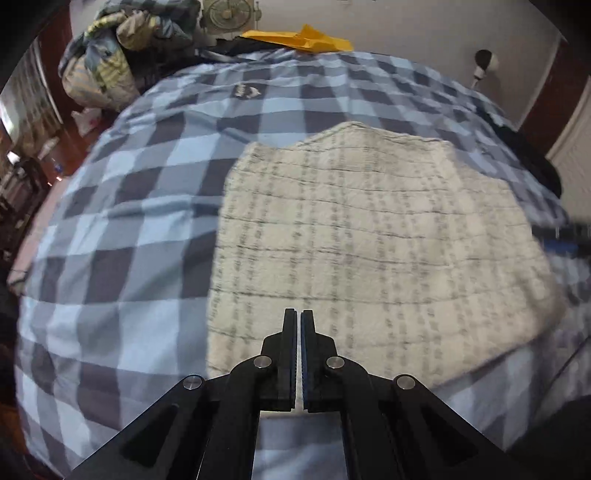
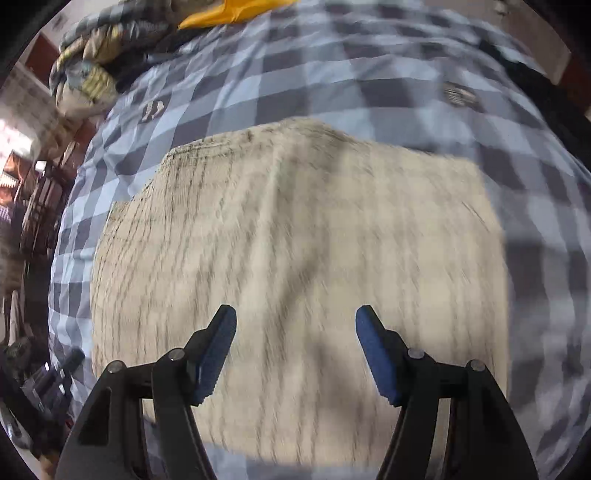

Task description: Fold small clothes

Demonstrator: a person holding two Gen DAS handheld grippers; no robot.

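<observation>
Parted right fingers point(image 2: 295, 314) above cream garment point(image 2: 295, 240) on checkered bedspread point(image 2: 258, 85).

So the cloth point(image 1: 369, 236) lies flat on the bed point(image 1: 122, 229), pretty much in the middle of it. Behind the cloth, at the bed's far edge, there's a folded garment point(image 1: 306, 38). Left of that garment sits a heap of bedding point(image 1: 122, 48), and a fan point(image 1: 225, 16) stands just behind the heap, by the wall.
</observation>
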